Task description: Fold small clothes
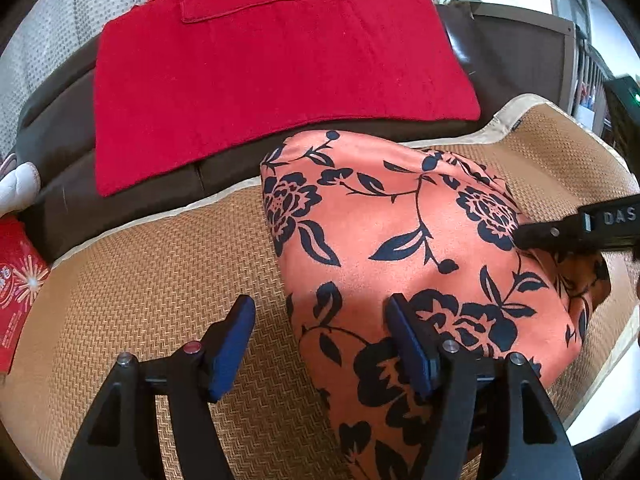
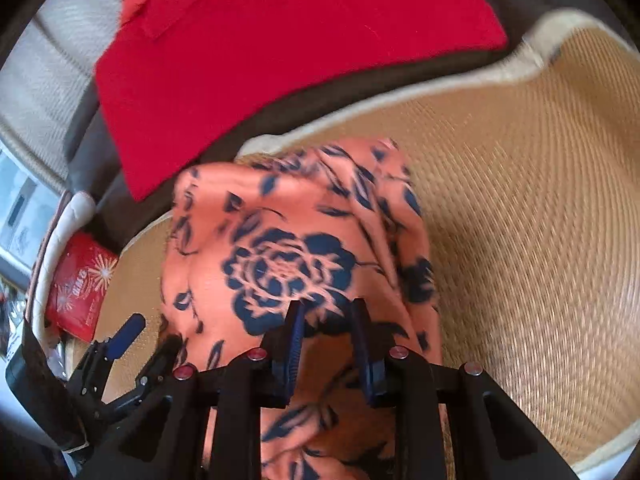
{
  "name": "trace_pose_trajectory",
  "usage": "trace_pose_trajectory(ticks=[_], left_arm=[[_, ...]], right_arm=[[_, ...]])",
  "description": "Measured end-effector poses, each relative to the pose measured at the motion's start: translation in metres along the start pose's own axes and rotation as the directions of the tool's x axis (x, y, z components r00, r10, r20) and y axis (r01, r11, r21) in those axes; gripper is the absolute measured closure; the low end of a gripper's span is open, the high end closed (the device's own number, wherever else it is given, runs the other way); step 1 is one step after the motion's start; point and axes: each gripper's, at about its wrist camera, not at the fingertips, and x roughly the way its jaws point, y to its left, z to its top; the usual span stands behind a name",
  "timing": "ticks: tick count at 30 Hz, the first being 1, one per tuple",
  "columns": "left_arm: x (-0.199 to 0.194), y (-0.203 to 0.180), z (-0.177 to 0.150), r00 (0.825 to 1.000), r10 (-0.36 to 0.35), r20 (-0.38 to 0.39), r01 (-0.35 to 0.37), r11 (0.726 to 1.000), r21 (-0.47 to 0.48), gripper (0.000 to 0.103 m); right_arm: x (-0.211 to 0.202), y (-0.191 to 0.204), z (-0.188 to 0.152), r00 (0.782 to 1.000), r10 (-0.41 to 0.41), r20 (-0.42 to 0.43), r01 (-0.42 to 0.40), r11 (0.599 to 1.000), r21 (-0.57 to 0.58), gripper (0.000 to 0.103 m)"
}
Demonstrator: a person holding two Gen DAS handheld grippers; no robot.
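Observation:
An orange cloth with dark blue flowers (image 1: 400,220) lies bunched on a woven mat (image 1: 140,280). My left gripper (image 1: 320,320) stands open over the cloth's near left edge. One blue pad (image 1: 234,344) is above the mat and the other pad (image 1: 408,344) is above the cloth, pressing on nothing. My right gripper (image 1: 524,238) comes in from the right onto the cloth's raised right side. In the right wrist view, which is blurred, the right gripper (image 2: 327,320) has its jaws close together with the orange cloth (image 2: 280,264) running between them. The left gripper (image 2: 150,340) shows at lower left.
A folded red garment (image 1: 260,80) lies flat on a dark brown cushion (image 1: 60,132) beyond the mat. A red printed bag (image 1: 16,292) and a white padded object (image 1: 16,184) sit at the left. The mat's beige border (image 2: 532,52) curves round the far right.

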Motion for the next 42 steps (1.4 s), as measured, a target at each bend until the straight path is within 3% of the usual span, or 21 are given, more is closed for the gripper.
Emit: trace_pose_trajectory(ticks=[3,7,9,11,13,16,20,22,26,30,33,39,42], left_arm=[[-0.006,0.004,0.002,1.000,0.001,-0.002,-0.001,1.000,-0.031,0.034],[-0.028,0.011,0.005,0.997,-0.007,0.072,0.012,0.997,-0.072,0.034],[-0.021,0.009,0.002,0.999,0.012,0.047,-0.009,0.999,-0.049,0.032],[0.002,0.002,-0.005,0.998,0.024,-0.051,-0.025,1.000,-0.018,0.032],[0.002,0.003,-0.007,0.999,0.034,-0.029,-0.035,0.999,-0.025,0.032],[-0.007,0.001,-0.005,0.999,0.042,0.014,-0.043,0.999,0.018,0.032],[-0.017,0.014,-0.002,0.999,0.012,0.035,-0.011,0.999,-0.035,0.032],[-0.014,0.023,-0.002,0.998,0.049,0.044,-0.048,0.998,-0.032,0.032],[-0.001,0.039,-0.001,0.998,0.057,0.017,-0.056,0.997,-0.055,0.032],[0.010,0.042,0.004,0.997,0.080,0.007,-0.080,0.996,-0.034,0.032],[0.016,0.045,0.005,0.997,0.081,-0.013,-0.081,0.996,-0.027,0.032],[0.016,0.047,0.005,0.996,0.086,-0.011,-0.086,0.996,-0.027,0.032],[0.022,0.045,0.006,0.995,0.096,-0.008,-0.096,0.995,-0.023,0.032]], right_arm=[[-0.016,-0.008,-0.006,0.999,0.035,0.023,-0.035,0.999,0.038,0.075],[-0.046,-0.004,-0.022,0.994,0.049,0.093,-0.049,0.999,-0.010,0.074],[-0.039,-0.002,-0.028,0.996,0.059,0.064,-0.058,0.998,-0.020,0.074],[-0.020,-0.005,-0.029,1.000,0.017,-0.005,-0.017,1.000,-0.001,0.075],[-0.015,-0.006,-0.026,1.000,0.010,-0.020,-0.010,1.000,0.006,0.075],[-0.025,-0.005,-0.022,1.000,0.030,0.008,-0.030,0.999,0.027,0.073],[-0.045,0.006,-0.007,0.995,0.054,0.088,-0.053,0.999,-0.013,0.074],[-0.047,0.013,0.009,0.991,0.054,0.120,-0.049,0.998,-0.043,0.074],[-0.019,0.026,0.043,0.993,0.051,0.108,-0.046,0.998,-0.044,0.074],[0.033,0.041,0.062,0.999,0.030,0.016,-0.029,0.996,-0.084,0.074],[0.072,0.043,0.068,0.998,-0.030,-0.051,0.025,0.996,-0.090,0.075],[0.071,0.056,0.070,0.998,-0.061,-0.023,0.057,0.991,-0.122,0.075],[0.059,0.063,0.070,1.000,-0.015,0.011,0.016,0.991,-0.136,0.074]])
